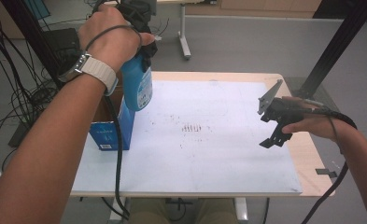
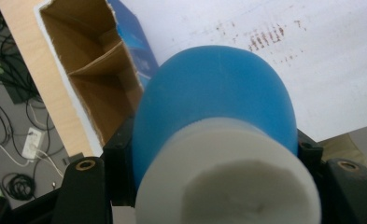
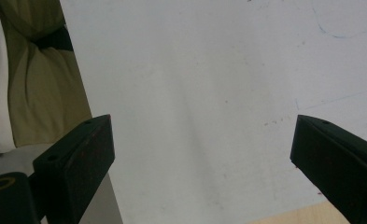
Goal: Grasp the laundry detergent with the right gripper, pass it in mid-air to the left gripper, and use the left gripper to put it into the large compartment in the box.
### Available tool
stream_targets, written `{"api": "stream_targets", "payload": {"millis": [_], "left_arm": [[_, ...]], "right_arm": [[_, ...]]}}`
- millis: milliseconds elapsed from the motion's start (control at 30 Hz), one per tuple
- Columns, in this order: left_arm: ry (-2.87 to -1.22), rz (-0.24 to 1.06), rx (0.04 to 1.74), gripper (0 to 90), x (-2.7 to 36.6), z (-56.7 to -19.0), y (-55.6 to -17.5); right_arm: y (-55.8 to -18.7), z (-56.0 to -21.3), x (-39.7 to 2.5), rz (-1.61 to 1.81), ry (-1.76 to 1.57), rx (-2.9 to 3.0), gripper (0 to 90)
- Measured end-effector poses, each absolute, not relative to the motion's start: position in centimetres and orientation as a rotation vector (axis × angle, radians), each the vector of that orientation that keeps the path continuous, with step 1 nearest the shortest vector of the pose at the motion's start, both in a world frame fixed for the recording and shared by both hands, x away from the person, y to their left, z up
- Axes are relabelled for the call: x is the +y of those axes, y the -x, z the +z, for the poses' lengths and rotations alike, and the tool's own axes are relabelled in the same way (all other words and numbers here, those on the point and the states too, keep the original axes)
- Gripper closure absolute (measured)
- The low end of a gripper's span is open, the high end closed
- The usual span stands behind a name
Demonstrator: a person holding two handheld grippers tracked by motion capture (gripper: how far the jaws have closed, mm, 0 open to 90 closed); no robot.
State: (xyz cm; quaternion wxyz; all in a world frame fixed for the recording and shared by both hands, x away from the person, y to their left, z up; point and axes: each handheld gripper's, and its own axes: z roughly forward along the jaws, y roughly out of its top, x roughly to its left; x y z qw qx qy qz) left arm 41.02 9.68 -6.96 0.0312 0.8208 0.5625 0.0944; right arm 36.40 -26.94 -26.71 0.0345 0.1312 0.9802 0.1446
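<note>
A blue bottle [image 1: 137, 84] with a white cap hangs upright in the air above the open blue cardboard box [image 1: 110, 127] at the table's left. My left gripper [image 1: 144, 44] is shut on its top. In the left gripper view the bottle [image 2: 218, 107] with its white cap [image 2: 228, 177] sits between the jaws, and the box [image 2: 95, 79] shows its cardboard divider below. My right gripper [image 1: 275, 126] hovers open over the right side of the white sheet [image 1: 195, 135], nothing between its jaws. The right gripper view looks down on the sheet [image 3: 195, 102].
The sheet covers most of the wooden table [image 1: 307, 149] and carries dark marks [image 1: 192, 128] near its middle. Cables [image 1: 13, 93] lie on the floor at the left. A black frame post [image 1: 340, 42] rises at the far right.
</note>
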Motion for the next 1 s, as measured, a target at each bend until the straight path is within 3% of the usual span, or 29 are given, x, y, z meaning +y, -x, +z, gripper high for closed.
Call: {"api": "stream_targets", "payload": {"millis": [1000], "left_arm": [[-2.347, 0.240, 1.995, 37.4, 15.3, -6.2, -43.5]], "right_arm": [[-37.9, -27.3, -27.1, 0.458, -0.404, 3.014, 6.4]]}}
